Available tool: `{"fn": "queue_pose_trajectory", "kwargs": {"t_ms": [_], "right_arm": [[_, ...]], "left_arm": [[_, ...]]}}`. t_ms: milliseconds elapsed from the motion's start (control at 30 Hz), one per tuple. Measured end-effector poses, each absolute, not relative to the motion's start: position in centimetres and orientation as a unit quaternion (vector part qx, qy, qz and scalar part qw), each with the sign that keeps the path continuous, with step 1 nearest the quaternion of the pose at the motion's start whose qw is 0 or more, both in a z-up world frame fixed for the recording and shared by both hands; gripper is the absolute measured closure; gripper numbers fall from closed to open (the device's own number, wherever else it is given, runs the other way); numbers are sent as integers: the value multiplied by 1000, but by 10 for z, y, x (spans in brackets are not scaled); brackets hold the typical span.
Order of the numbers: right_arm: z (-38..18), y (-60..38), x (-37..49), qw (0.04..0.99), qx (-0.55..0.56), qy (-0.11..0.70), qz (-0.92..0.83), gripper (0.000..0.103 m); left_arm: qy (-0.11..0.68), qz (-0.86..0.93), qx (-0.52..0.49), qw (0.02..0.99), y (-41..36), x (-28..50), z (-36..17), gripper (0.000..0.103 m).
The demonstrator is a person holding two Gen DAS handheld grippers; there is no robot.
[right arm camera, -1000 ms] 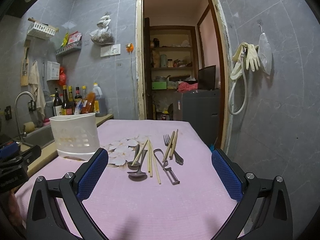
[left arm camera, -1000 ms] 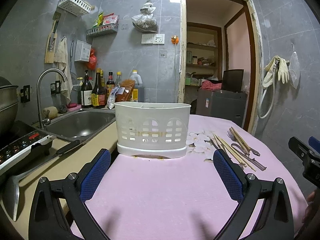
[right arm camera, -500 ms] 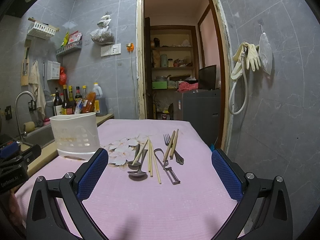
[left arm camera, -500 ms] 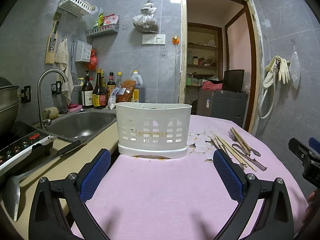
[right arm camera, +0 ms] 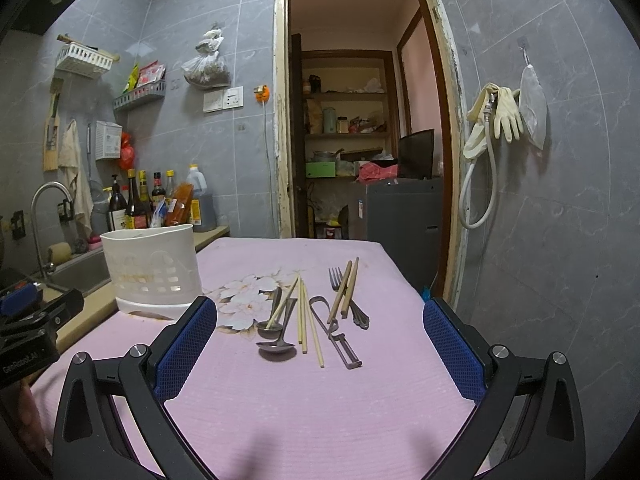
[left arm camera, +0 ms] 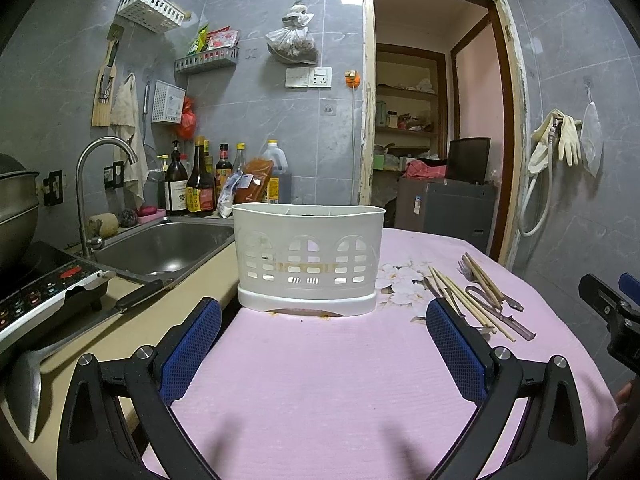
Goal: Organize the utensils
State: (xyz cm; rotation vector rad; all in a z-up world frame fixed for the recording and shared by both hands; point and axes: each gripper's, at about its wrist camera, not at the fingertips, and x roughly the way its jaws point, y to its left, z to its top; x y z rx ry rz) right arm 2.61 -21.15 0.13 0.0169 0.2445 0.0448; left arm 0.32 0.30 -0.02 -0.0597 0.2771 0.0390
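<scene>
Grey tiled walls (right arm camera: 560,184), open doorway (right arm camera: 360,120), steel sink (left arm camera: 160,248), pink-covered table (right arm camera: 320,400).

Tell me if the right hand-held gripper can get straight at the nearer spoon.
Probably yes: the right hand-held gripper is open, and the nearer spoon lies uncovered on the pink cloth with nothing between them.

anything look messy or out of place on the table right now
Yes. The chopsticks, spoons, fork and peeler lie loose and crisscrossed on the pink cloth instead of in the white caddy. A brownish stain shows under the caddy's base.
</scene>
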Motion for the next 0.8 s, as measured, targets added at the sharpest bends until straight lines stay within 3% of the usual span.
{"fn": "queue_pose_trajectory", "kwargs": {"t_ms": [800], "right_arm": [[8, -210, 35, 992, -8, 123, 40, 0]], "left_arm": [[137, 13, -19, 990, -1, 13, 9, 2]]}}
